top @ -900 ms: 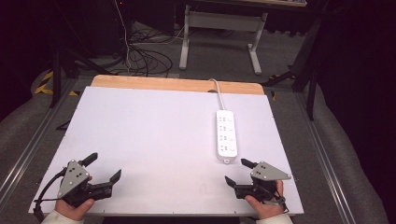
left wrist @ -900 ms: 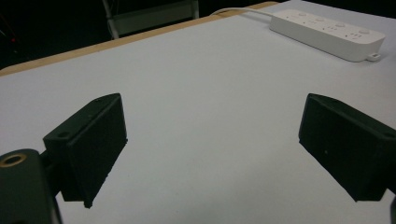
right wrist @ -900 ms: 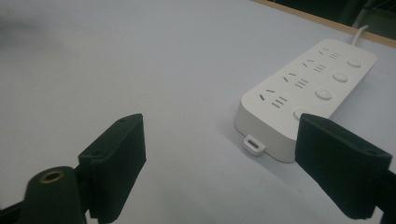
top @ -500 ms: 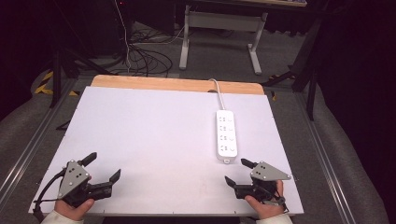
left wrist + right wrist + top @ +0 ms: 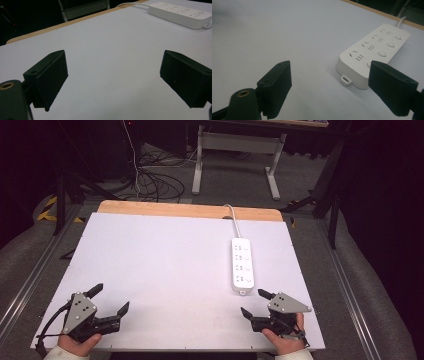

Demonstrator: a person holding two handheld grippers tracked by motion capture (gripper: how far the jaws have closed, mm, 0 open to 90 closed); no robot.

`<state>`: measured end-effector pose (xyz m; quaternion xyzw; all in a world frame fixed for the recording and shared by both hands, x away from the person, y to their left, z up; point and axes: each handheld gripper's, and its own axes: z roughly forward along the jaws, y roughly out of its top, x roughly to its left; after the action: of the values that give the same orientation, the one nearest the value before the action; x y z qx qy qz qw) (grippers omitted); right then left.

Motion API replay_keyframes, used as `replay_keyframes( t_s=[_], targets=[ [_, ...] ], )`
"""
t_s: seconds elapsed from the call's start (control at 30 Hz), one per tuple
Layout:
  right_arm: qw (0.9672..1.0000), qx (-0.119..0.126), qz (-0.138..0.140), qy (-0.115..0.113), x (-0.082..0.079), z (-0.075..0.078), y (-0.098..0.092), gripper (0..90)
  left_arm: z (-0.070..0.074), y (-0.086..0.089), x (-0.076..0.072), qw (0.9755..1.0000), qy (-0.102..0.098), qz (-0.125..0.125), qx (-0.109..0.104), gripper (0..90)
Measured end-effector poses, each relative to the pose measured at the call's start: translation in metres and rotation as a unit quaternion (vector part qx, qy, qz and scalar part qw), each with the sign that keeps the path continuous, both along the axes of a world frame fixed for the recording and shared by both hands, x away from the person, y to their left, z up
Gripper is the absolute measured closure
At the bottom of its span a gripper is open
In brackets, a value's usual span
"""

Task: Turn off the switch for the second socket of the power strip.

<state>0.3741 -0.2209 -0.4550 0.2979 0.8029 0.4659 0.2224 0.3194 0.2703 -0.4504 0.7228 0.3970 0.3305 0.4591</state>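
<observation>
Nothing moved; both jaws wide, empty

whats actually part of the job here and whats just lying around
In the job:
- white power strip, nearest the right gripper, whose jaws stand open and empty
- left gripper, also open and empty, at the table's near left

Just lying about:
- tangle of black cables on the floor beyond the table
- grey desk frame behind

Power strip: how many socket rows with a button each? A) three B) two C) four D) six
C: the right gripper view shows four socket groups on the white power strip, each beside its own round button; the high view shows the same four rows on it.
</observation>
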Motion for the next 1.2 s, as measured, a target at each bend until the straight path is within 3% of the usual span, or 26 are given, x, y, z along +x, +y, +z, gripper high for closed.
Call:
replay_keyframes(
  t_s=[0.07,0.43,0.93,1.0,1.03,1.2],
  targets=[
    [1.0000,0.003,0.003,0.009,0.002,0.003,0.001,23.1,0.000,0.000,0.000,1.0000,0.000,0.001,0.001,8.5],
    [0.9997,-0.020,0.005,0.012,0.015,0.029,0.006,26.5,0.000,0.000,0.000,1.0000,-0.001,0.002,0.002,8.5],
    [0.9996,-0.027,0.004,0.006,0.032,0.051,0.007,27.6,0.000,0.000,0.000,1.0000,0.000,0.001,0.002,8.5],
    [0.9995,-0.031,0.005,0.004,0.032,0.051,0.008,32.3,0.000,0.000,0.000,1.0000,0.001,0.000,0.003,8.5],
    [0.9992,-0.040,0.006,-0.001,0.032,0.051,0.008,47.3,0.000,0.000,0.000,1.0000,0.001,-0.001,0.004,8.5],
    [0.9987,-0.050,0.006,0.007,0.036,0.054,0.011,58.4,0.000,-0.001,0.000,1.0000,0.000,-0.002,0.004,8.5]
  ],
)
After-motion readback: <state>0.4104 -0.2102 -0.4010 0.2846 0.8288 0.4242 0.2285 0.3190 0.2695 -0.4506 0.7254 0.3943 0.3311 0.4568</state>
